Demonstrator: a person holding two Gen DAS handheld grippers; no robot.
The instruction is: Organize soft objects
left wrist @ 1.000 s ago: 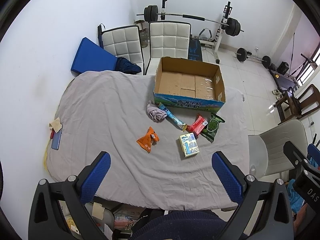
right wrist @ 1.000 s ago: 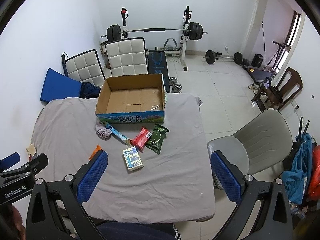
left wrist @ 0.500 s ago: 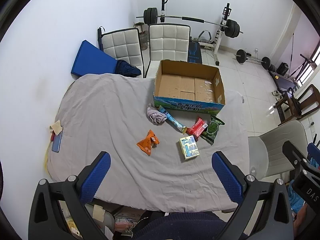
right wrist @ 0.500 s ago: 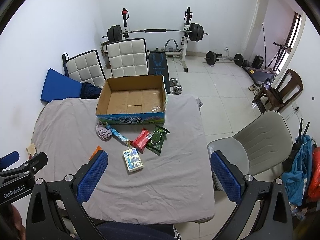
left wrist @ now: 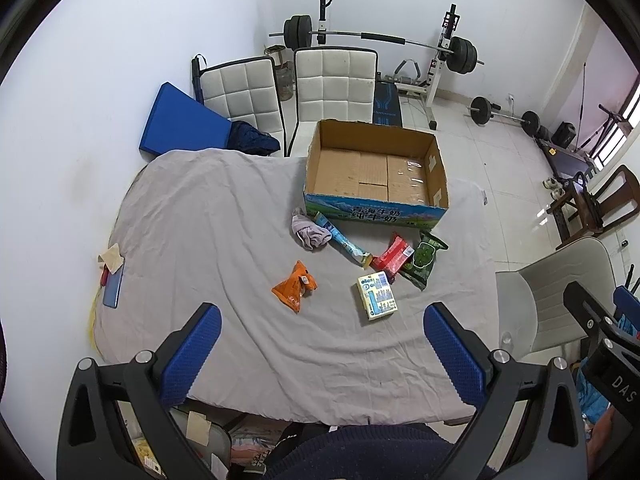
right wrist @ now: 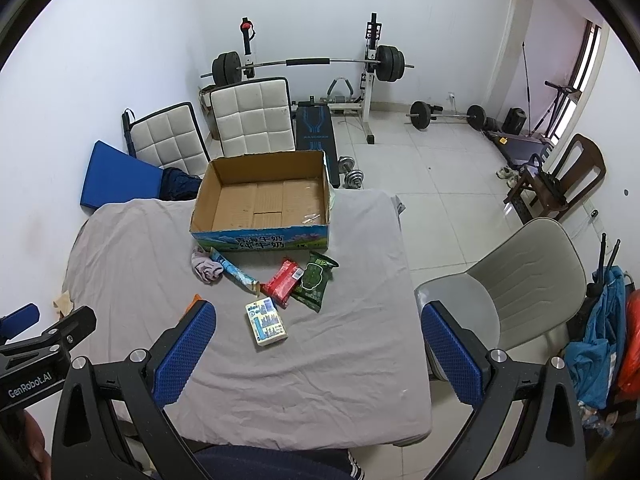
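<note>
An empty cardboard box (left wrist: 376,172) (right wrist: 264,200) stands at the far side of a table under a grey cloth (left wrist: 200,240). In front of it lie a pale rolled cloth (left wrist: 308,232) (right wrist: 206,268), a long blue packet (left wrist: 344,240), a red packet (left wrist: 394,258) (right wrist: 284,282), a green packet (left wrist: 426,258) (right wrist: 314,280), an orange packet (left wrist: 296,286) and a yellow-blue carton (left wrist: 376,296) (right wrist: 266,322). My left gripper (left wrist: 320,356) and right gripper (right wrist: 316,352) are open and empty, held high above the table's near edge.
A phone and a paper scrap (left wrist: 112,276) lie at the table's left edge. Two white padded chairs (left wrist: 336,84) and a blue mat (left wrist: 180,128) stand behind the table. A grey chair (right wrist: 516,292) stands to the right. Weight gear (right wrist: 304,68) lines the back wall.
Both views have shifted slightly; the table and its objects sit a little lower in the frames. Nothing on the table has moved.
</note>
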